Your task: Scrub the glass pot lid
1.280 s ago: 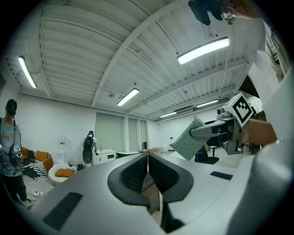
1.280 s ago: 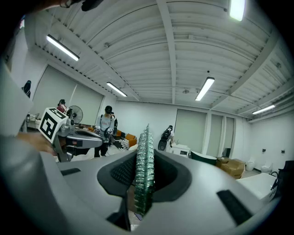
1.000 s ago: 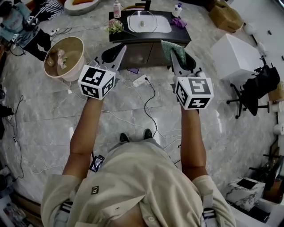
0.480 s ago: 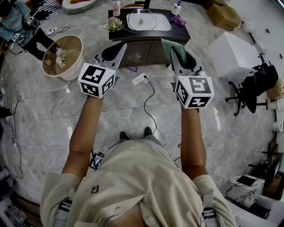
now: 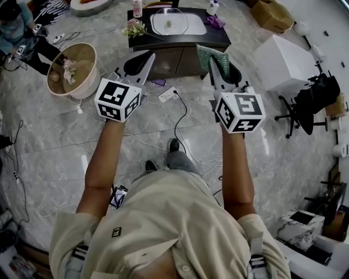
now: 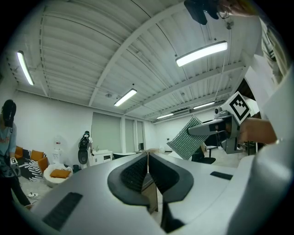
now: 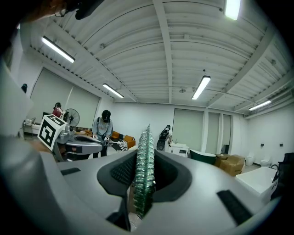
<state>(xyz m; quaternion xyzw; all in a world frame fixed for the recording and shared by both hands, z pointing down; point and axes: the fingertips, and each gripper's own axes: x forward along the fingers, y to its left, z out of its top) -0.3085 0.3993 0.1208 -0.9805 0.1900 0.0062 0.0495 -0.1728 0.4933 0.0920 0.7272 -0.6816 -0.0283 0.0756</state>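
The glass pot lid [image 5: 170, 23] lies on a white mat on the dark table [image 5: 218, 39] far ahead, well beyond both grippers. My left gripper [image 5: 149, 58] is held up over the floor, jaws shut with nothing between them [image 6: 147, 160]. To its right, level with it, my right gripper [image 5: 212, 62] is shut on a green scrub cloth [image 5: 214, 54], which stands up edge-on between the jaws [image 7: 144, 170]. From the left gripper view the cloth [image 6: 185, 138] hangs flat in the other gripper.
Flowers [image 5: 132, 30], a bottle [image 5: 137, 9] and a purple cloth [image 5: 215, 22] share the table. On the marble floor are a beige round basin [image 5: 70, 68], a power strip with cables [image 5: 167, 93], a white box [image 5: 281, 61] and an office chair [image 5: 306, 103]. A person [image 5: 16, 27] crouches at far left.
One foot has stepped forward and the view has shifted, so the table sits a little higher in the frame. Both grippers hold their pose, the right still shut on the cloth.
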